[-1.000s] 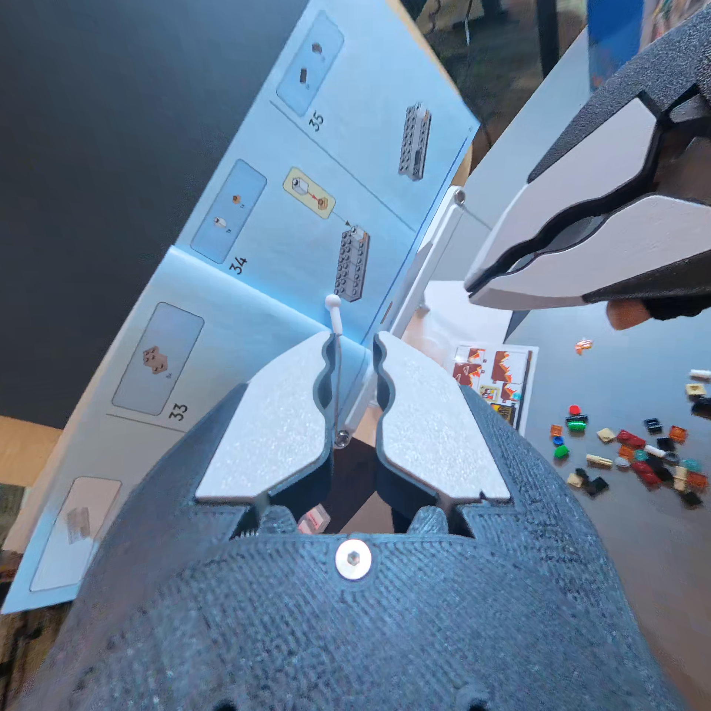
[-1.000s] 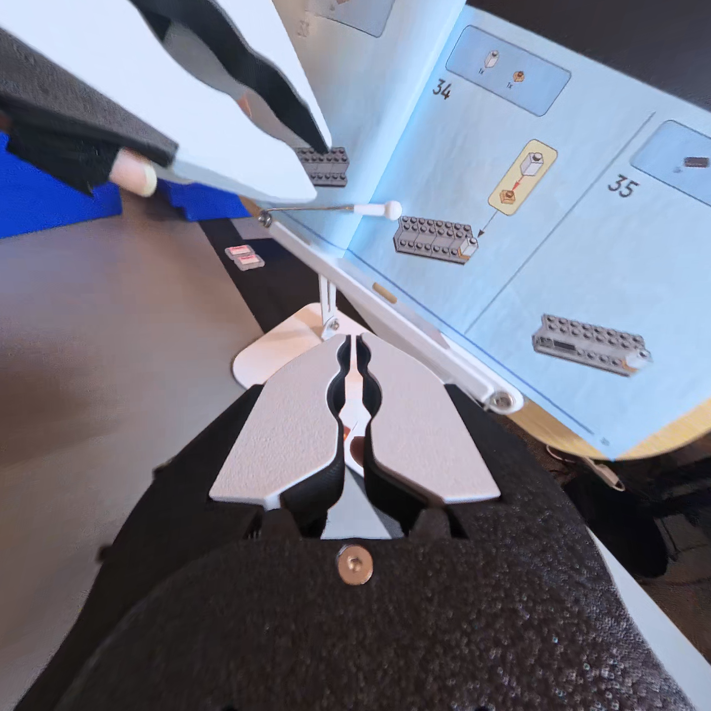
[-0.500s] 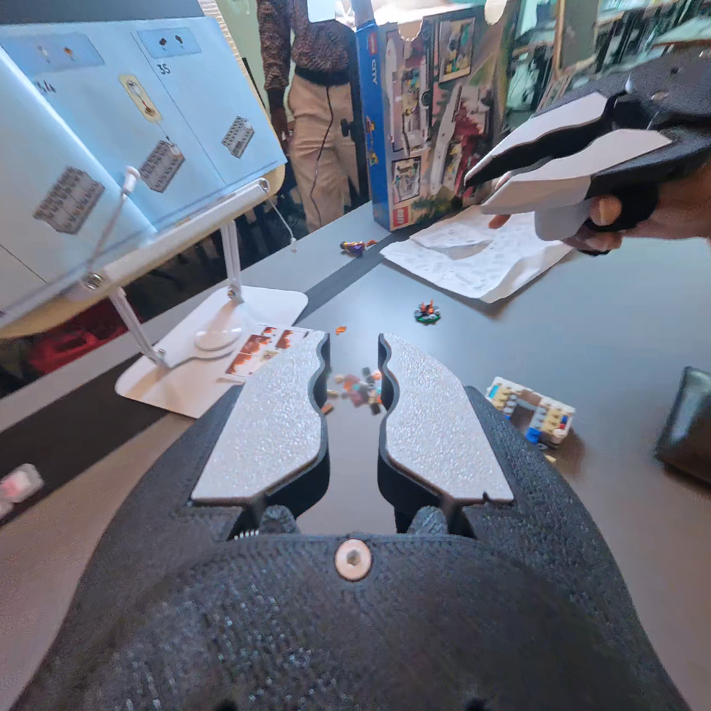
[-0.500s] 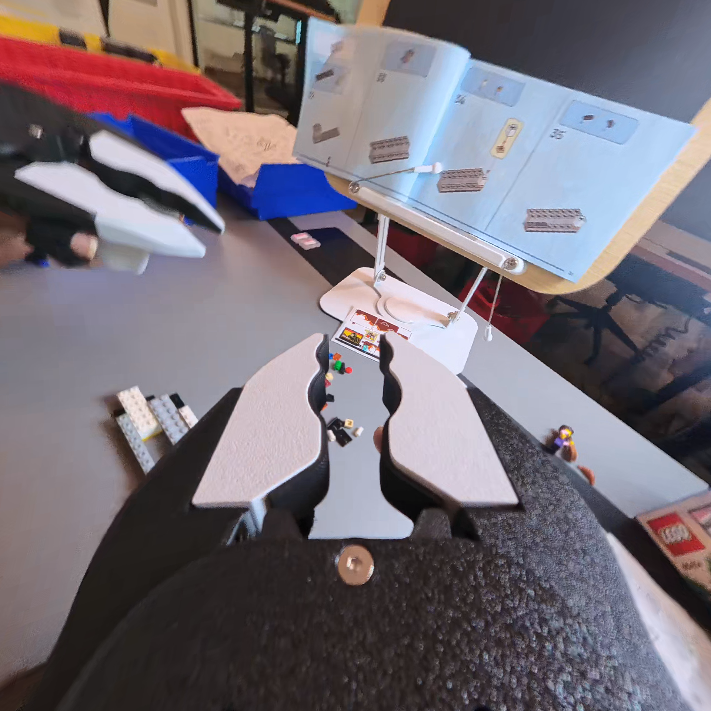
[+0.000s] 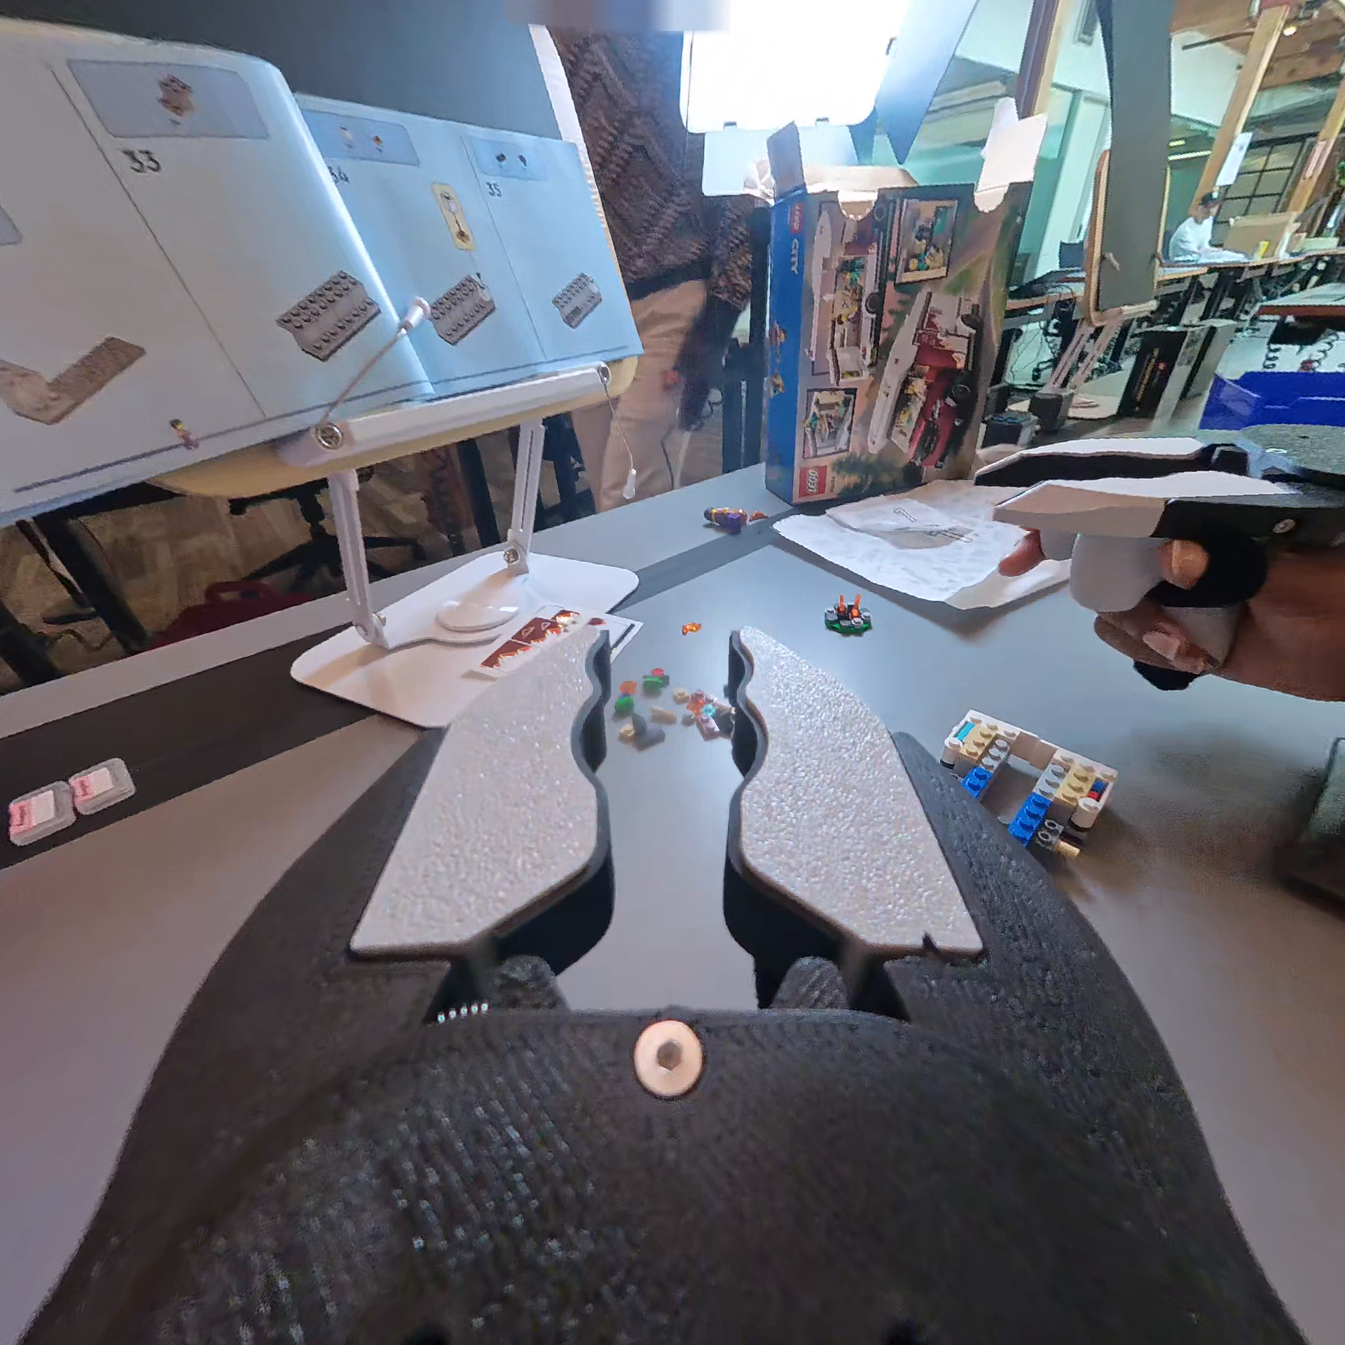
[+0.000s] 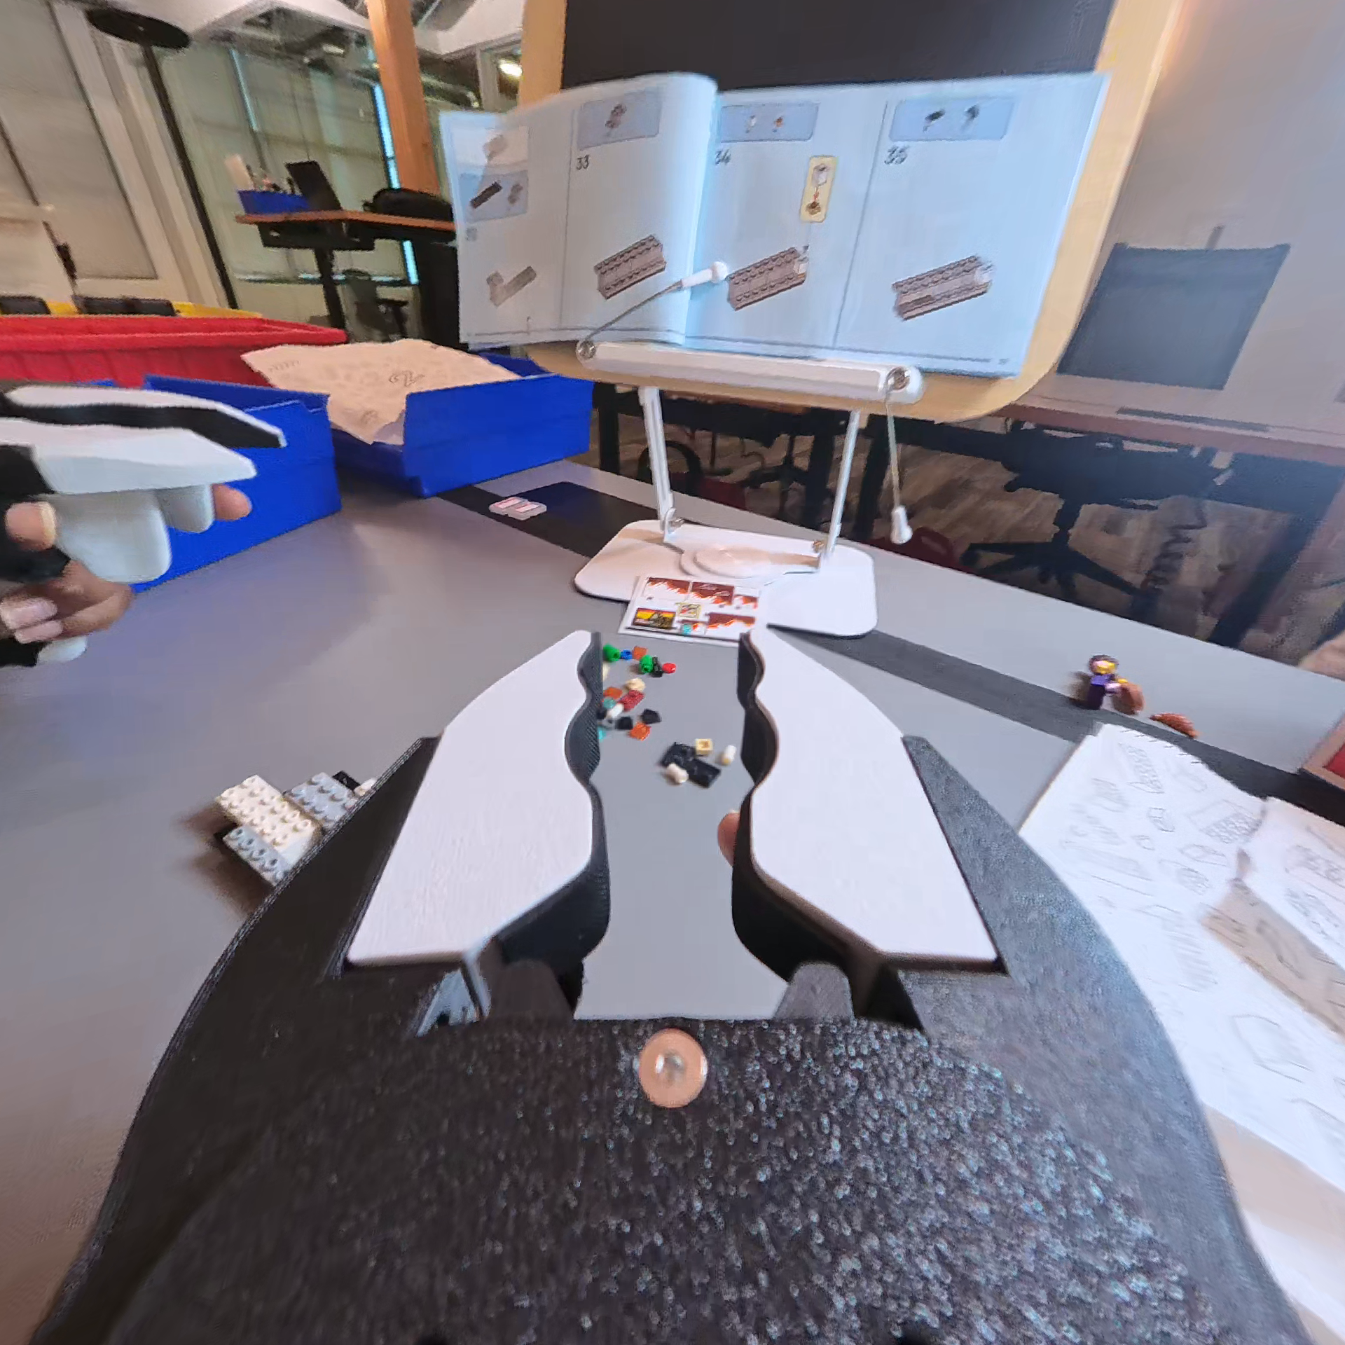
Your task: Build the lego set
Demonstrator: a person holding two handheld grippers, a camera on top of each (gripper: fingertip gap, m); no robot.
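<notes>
Both tongs hang over the grey tabletop [image 5: 910, 677], neither gripping anything. Left tongs [image 5: 666, 648] are released, w/ a clear gap betw. the fingers; right tongs [image 6: 669, 644] likewise spread apart.

In left wrist view the loose lego bits [image 5: 673, 709] lie scattered at 12 o'clock just past the fingertips, resting on the tabletop. Half-built lego block [image 5: 1030, 782], white/blue/tan, sits at 3 o'clock, apart from the scatter. Instruction booklet [image 5: 291, 240] stands open on a white stand [image 5: 466, 626] at 10–11 o'clock; a sticker sheet [image 5: 538, 637] lies against the stand's base. Set box [image 5: 881, 342] stands upright at 1 o'clock, w/ a torn paper bag [image 5: 910, 538] in front of it.

In right wrist view the small pieces show betw. the fingers at 12 o'clock, and a minifigure [image 6: 1106, 680] is at 2 o'clock.
</notes>
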